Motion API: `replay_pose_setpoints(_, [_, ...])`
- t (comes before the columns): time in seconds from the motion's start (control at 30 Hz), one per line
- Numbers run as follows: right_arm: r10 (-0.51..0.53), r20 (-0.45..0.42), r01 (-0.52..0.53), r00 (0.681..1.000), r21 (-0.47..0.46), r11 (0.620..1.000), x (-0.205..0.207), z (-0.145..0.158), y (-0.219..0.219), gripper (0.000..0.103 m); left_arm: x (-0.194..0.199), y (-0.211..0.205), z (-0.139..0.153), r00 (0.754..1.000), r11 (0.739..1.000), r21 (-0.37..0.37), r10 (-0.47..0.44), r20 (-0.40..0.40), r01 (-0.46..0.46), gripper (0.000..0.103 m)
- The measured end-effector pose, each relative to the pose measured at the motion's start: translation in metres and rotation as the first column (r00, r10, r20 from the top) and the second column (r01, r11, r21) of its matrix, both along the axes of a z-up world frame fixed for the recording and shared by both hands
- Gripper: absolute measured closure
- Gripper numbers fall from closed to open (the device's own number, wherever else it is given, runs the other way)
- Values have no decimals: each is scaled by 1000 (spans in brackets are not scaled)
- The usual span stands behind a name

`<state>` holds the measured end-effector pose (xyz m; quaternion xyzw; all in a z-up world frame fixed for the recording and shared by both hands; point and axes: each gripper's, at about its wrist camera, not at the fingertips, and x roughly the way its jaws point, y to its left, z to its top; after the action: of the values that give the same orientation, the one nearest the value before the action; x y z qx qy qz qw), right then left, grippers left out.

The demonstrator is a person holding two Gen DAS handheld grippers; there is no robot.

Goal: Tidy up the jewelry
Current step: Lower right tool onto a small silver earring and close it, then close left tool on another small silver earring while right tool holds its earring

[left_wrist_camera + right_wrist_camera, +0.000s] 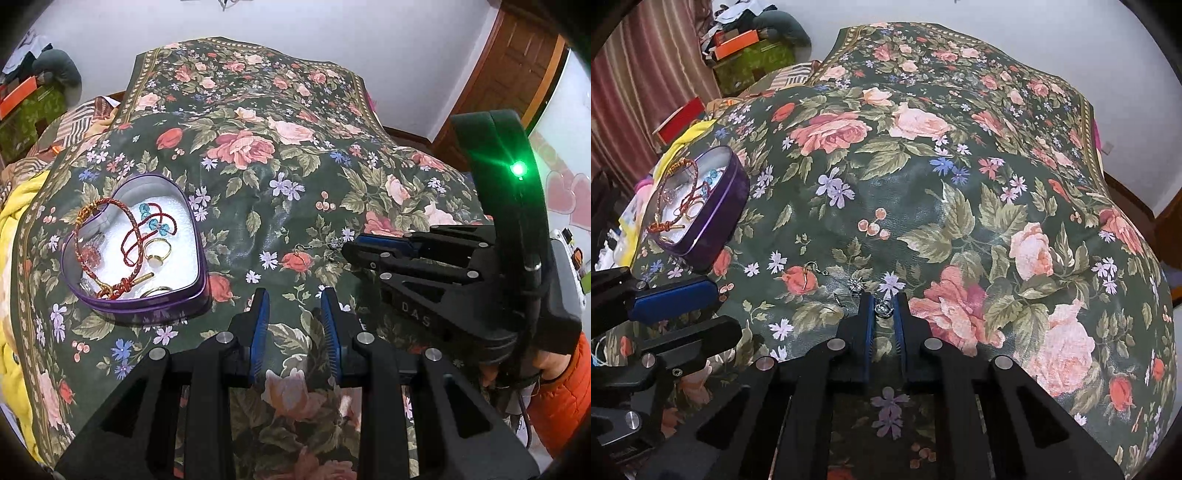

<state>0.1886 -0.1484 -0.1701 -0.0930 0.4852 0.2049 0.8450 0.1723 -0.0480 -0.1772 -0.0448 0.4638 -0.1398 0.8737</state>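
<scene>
Low in the right wrist view, our right tool (pixel 883 308) has its blue-padded fingers nearly together around a small silver sparkly earring (pixel 884 307), pinching it off the dark green floral cloth (pixel 923 155) that covers the surface. A matching silver earring (pixel 855 283) and a thin hook earring (pixel 812 273) lie just beyond, awaiting their turn. Our left tool (pixel 295 299), fingers apart and empty, hovers at the bottom centre of its view, clear of the work. The purple heart-shaped tin (pixel 201 286), centre left there, sits close so each piece travels little; it already holds a red braided cord bracelet (pixel 88 236) and gold rings (pixel 159 251).
</scene>
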Motion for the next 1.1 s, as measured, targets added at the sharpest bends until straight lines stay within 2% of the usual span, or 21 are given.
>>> replay_pose_setpoints(0.13, [-36,2,36,999,67,997,1,9,-13,94,1,-1,3,1000,1000,1,-2,0,2,75])
replay_pose_setpoints(0.3, [-93,45,87,995,126,988,-7,28,-36,94,5,-8,9,1000,1000,7,-16,10,16,75])
replay_pose_setpoints(0.53, [-156,86,142,984,147,979,-8,40,-61,94,21,-34,6,998,997,43,-65,1,65,75])
replay_pose_setpoints(0.7, [-185,93,169,978,151,974,-7,39,-75,93,31,-59,-5,995,990,100,-101,-12,102,75])
replay_pose_setpoints(1.0, [-198,92,179,976,184,967,-9,39,-87,93,53,-70,-22,995,983,159,-89,-37,94,75])
replay_pose_setpoints(1.1, [-205,76,188,976,190,964,-8,34,-89,93,55,-73,-22,996,981,172,-89,-28,93,82])
